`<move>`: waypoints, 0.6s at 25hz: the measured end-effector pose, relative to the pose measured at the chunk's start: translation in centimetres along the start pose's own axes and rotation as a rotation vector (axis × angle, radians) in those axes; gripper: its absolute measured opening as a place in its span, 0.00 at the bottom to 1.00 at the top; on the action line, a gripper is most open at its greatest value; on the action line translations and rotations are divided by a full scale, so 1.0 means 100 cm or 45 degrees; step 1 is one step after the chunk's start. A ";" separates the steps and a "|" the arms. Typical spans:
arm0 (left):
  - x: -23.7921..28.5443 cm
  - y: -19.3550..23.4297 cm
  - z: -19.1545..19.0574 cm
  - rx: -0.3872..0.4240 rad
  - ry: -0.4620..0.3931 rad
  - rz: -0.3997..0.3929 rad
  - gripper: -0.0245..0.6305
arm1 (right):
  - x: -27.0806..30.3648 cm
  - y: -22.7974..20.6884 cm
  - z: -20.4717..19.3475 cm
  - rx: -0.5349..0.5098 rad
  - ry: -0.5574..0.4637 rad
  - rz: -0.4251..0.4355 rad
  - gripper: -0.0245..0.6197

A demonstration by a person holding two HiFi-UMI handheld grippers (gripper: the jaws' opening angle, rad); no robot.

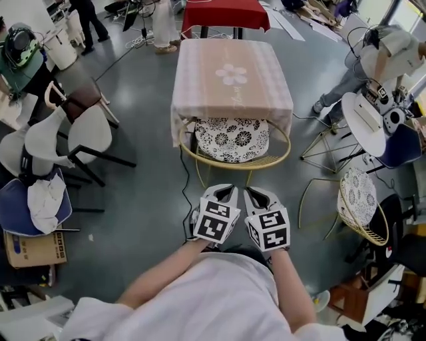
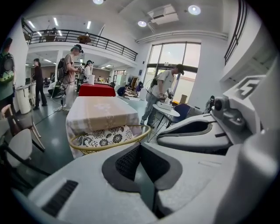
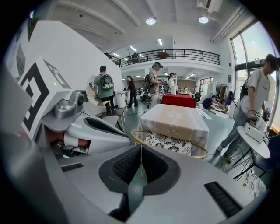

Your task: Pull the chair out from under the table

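A square table (image 1: 233, 80) under a pale pink cloth stands ahead of me. Tucked beneath its near side is a chair (image 1: 233, 162) with a yellow wire frame and a black-and-white flowered cushion (image 1: 233, 138). My left gripper (image 1: 225, 191) and right gripper (image 1: 255, 193) hang side by side just short of the chair's curved back rim, not touching it. Both are shut with nothing between the jaws. The left gripper view shows the rim (image 2: 109, 144) right beyond the left gripper (image 2: 141, 151). In the right gripper view the rim (image 3: 170, 131) lies past the right gripper (image 3: 141, 153).
White chairs (image 1: 66, 136) and a cardboard box (image 1: 33, 250) crowd the left. A second wire chair (image 1: 363, 203) and a round white table (image 1: 363, 120) stand at the right. A red-clothed table (image 1: 225, 13) and several people are farther back. A cable (image 1: 186, 193) runs over the floor.
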State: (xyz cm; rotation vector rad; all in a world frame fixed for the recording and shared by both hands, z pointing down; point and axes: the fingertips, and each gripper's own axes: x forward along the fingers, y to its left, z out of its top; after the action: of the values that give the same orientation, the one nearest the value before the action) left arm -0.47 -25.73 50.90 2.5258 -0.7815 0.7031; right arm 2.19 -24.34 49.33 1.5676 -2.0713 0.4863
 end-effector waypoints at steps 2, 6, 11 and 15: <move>0.006 0.005 -0.002 0.024 0.026 -0.016 0.04 | 0.005 -0.005 0.000 -0.039 0.016 -0.008 0.04; 0.014 0.014 -0.002 0.118 0.049 -0.024 0.04 | 0.013 -0.012 -0.004 -0.123 0.050 -0.006 0.04; 0.028 0.018 -0.009 0.228 0.096 -0.036 0.04 | 0.024 -0.026 -0.009 -0.216 0.084 0.001 0.04; 0.042 0.022 -0.013 0.355 0.156 -0.028 0.04 | 0.033 -0.035 -0.017 -0.346 0.134 0.026 0.04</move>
State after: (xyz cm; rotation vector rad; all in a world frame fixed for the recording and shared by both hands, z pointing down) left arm 0.75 -28.44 54.77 2.6990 -0.6513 1.0111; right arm 5.11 -26.93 52.59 1.3359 -1.9807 0.2733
